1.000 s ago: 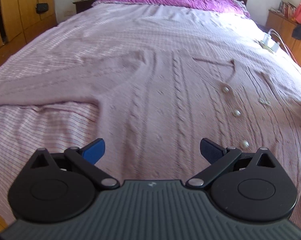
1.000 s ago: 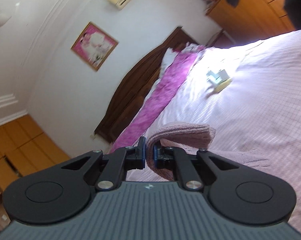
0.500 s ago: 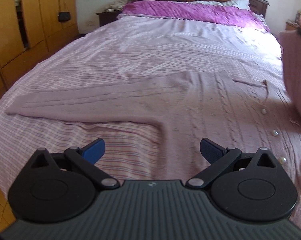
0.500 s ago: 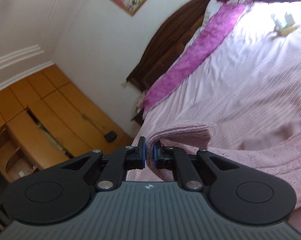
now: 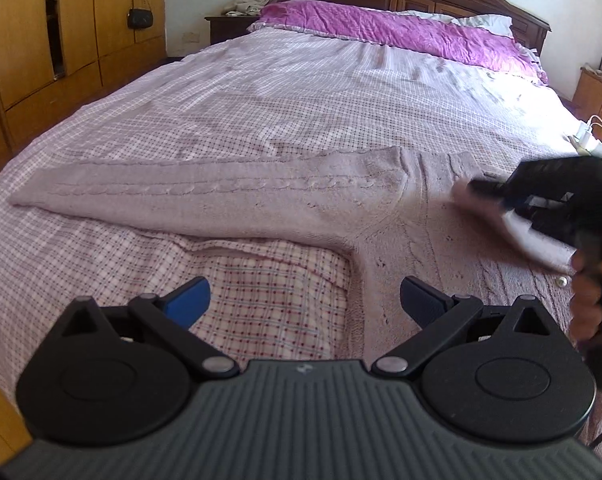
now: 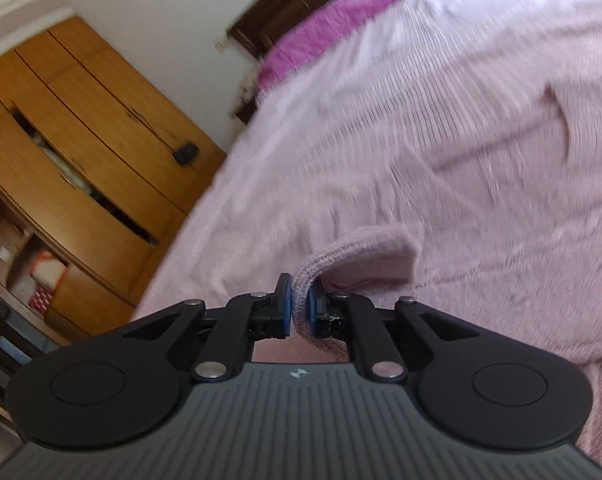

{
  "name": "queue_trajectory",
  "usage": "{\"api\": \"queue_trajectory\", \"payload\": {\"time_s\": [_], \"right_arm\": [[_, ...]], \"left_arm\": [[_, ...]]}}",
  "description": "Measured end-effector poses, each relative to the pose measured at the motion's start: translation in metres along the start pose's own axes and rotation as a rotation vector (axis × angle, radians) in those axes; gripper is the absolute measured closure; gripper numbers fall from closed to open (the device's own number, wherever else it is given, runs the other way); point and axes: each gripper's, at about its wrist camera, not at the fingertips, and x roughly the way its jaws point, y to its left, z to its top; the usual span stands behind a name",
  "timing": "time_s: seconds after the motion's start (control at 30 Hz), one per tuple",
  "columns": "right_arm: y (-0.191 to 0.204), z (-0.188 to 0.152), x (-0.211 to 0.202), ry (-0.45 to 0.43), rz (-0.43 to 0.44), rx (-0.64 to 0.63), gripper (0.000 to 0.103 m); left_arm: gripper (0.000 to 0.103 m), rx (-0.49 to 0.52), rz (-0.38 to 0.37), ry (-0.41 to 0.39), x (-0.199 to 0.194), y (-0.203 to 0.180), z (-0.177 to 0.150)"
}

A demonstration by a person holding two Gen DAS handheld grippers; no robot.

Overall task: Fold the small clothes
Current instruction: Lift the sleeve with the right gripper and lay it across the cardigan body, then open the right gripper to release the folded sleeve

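2 grippers: right gripper (image 6: pixel 297 312) pinches the sleeve cuff (image 6: pixel 357 252); lay it flat across the cardigan (image 5: pixel 441 240). left gripper (image 5: pixel 305 300), wide open, empty, hovers beside it.

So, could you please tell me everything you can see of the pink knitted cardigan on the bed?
The cardigan is pale pink cable knit, lying flat on the checked bedspread. One sleeve stretches straight out sideways. A pearl-like button shows near its front edge. The right gripper is shut on the ribbed cuff of the other sleeve, low over the body. The left gripper is open above the side edge, touching nothing.
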Motion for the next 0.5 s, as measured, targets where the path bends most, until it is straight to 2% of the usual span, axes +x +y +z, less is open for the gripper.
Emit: {"api": "queue_trajectory", "payload": {"time_s": [0.1, 0.17, 0.23, 0.3, 0.37, 0.5], "right_arm": [[-0.012, -0.005, 0.01, 0.082, -0.032, -0.014, 0.077], [-0.018, -0.008, 0.008, 0.084, -0.015, -0.019, 0.071], [-0.019, -0.01, 0.0, 0.088, 0.003, -0.026, 0.054], [-0.016, -0.011, -0.012, 0.085, 0.018, -0.053, 0.028], [-0.013, -0.012, -0.029, 0.066, 0.031, -0.095, 0.016], [-0.017, -0.012, -0.07, 0.042, 0.034, -0.139, 0.012]], "left_arm": [[0.0, 0.007, -0.01, -0.006, 0.004, -0.005, 0.003], [0.0, 0.009, -0.02, -0.007, 0.007, -0.009, 0.004], [0.0, 0.007, -0.034, -0.002, 0.012, -0.013, 0.004], [0.0, 0.005, -0.049, 0.005, 0.015, -0.017, 0.004], [0.0, 0.008, -0.063, 0.008, 0.017, -0.023, 0.004], [0.0, 0.029, -0.081, 0.007, 0.019, -0.033, 0.004]]}}
